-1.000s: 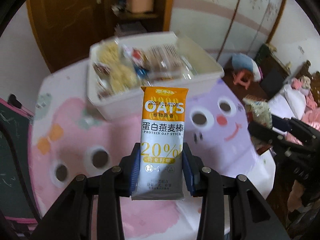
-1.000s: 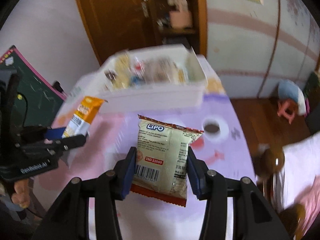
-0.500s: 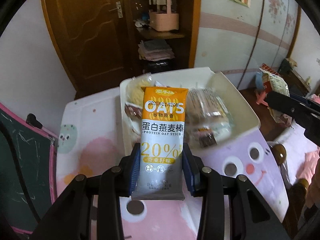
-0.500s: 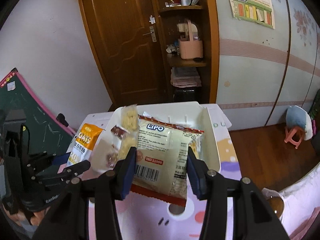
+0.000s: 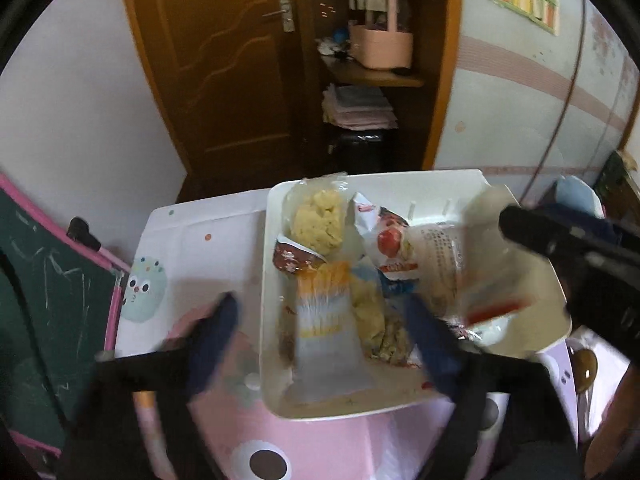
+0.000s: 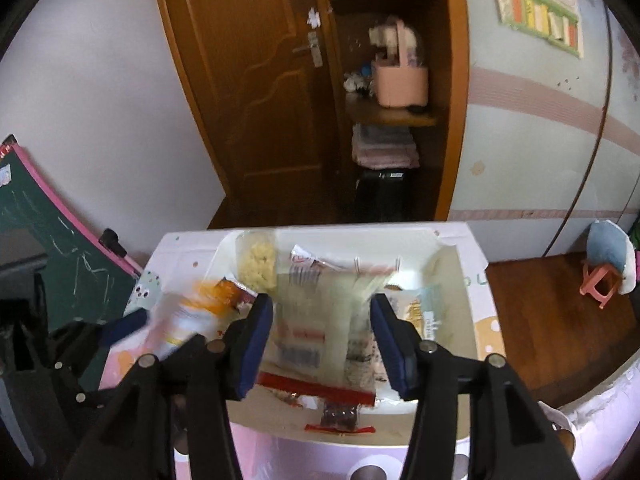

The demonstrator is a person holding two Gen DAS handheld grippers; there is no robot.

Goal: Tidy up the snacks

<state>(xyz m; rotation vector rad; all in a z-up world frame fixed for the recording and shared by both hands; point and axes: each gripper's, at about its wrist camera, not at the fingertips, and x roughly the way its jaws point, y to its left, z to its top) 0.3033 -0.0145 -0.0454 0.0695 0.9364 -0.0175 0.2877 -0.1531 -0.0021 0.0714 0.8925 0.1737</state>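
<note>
A white bin (image 5: 266,264) stands on the table with several snack packets in it. My left gripper (image 5: 324,332) hangs over its near left part with its jaws opening wide. The orange and white oat bar (image 5: 326,320) is a blur between the pads, free of both and dropping into the bin. My right gripper (image 6: 322,344) is above the bin's (image 6: 464,280) middle, its jaws opening too. The cream Lipo packet (image 6: 316,320) is smeared between its blue pads and slipping down. In the left wrist view the right gripper's fingers (image 5: 560,236) come in from the right.
The bin holds a bag of yellow crumbly snack (image 5: 318,220) and a red and white packet (image 5: 388,240). A pink cartoon cloth (image 5: 208,240) covers the table. A green chalkboard (image 5: 40,280) leans at the left. A brown door, a shelf with a pink basket (image 5: 380,40) and a stool (image 6: 600,280) lie beyond.
Both grippers travelled forward until they hung over the bin. Both then opened, the left one widely, and the oat bar and the Lipo packet left their pads.
</note>
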